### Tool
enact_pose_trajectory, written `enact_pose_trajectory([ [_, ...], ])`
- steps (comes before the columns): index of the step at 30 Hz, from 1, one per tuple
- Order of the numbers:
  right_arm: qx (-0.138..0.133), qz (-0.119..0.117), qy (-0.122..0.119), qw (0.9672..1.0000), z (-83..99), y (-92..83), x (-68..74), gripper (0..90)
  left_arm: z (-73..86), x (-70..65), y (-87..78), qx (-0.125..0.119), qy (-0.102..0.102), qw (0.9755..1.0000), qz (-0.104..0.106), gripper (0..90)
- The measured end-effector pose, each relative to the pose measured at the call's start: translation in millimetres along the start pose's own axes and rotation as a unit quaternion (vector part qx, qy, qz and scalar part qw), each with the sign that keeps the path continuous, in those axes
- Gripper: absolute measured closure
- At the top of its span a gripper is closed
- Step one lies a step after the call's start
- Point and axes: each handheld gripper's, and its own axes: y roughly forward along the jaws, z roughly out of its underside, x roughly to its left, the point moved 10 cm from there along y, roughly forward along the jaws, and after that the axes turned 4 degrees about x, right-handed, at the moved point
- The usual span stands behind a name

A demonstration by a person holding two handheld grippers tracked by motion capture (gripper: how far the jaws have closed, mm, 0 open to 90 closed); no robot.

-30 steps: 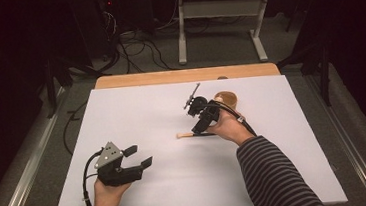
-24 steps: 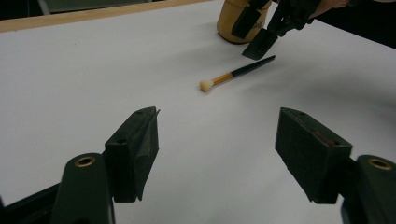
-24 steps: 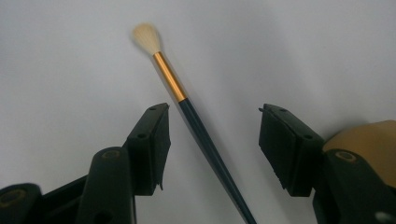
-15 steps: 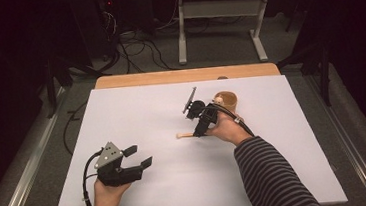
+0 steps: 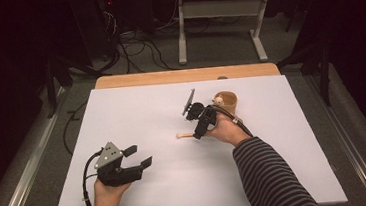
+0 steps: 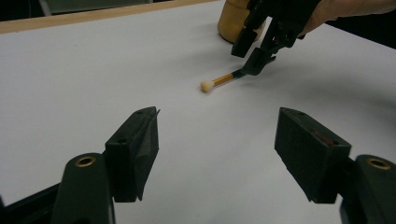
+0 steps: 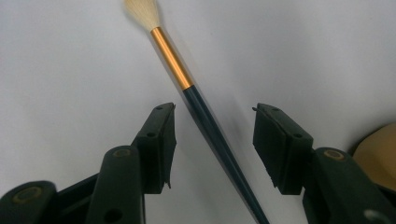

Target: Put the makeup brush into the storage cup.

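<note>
Just left of the wooden cup [image 5: 227, 100], brush [image 7: 187, 91] lies flat on tabletop [image 5: 136, 112]; right gripper [image 7: 212, 140] jaws straddle its handle, half-open, closing in without contact yet. Left gripper [image 6: 217, 154] wide open, empty.

A round tan wooden bowl [image 5: 227, 102] stands toward the far right of the white sheet [image 5: 137, 117] covering the light wooden table [image 5: 183, 76], beyond which a grey metal desk frame [image 5: 219, 27] and tangled black cables [image 5: 138, 41] sit on the floor.
</note>
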Motion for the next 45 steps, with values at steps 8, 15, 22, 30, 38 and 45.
enact_pose_trajectory([
  [8,0.011,-0.007,0.007,0.9999,2.1,4.1,-0.6,55.8,0.3,-0.5,0.7,0.001,0.000,1.0000,0.000,31.1],
  [15,0.015,-0.010,0.008,0.9998,3.8,6.0,-2.8,59.2,0.2,-0.5,0.9,0.001,0.000,1.0000,0.000,31.1],
  [22,0.023,-0.010,0.012,0.9996,3.9,8.3,-1.6,62.4,0.1,-0.2,0.6,0.000,0.000,1.0000,0.000,31.1],
  [30,0.019,-0.013,0.012,0.9997,2.7,9.5,-0.8,66.1,0.1,-0.3,0.6,0.000,0.000,1.0000,-0.001,31.1],
  [38,0.021,-0.015,0.010,0.9996,3.0,9.4,-0.5,70.7,0.1,-0.4,0.6,0.001,0.000,1.0000,-0.001,31.1],
  [45,0.021,-0.018,0.012,0.9996,3.1,9.2,0.7,75.1,0.1,-0.1,0.5,0.000,0.001,1.0000,-0.003,31.1],
])
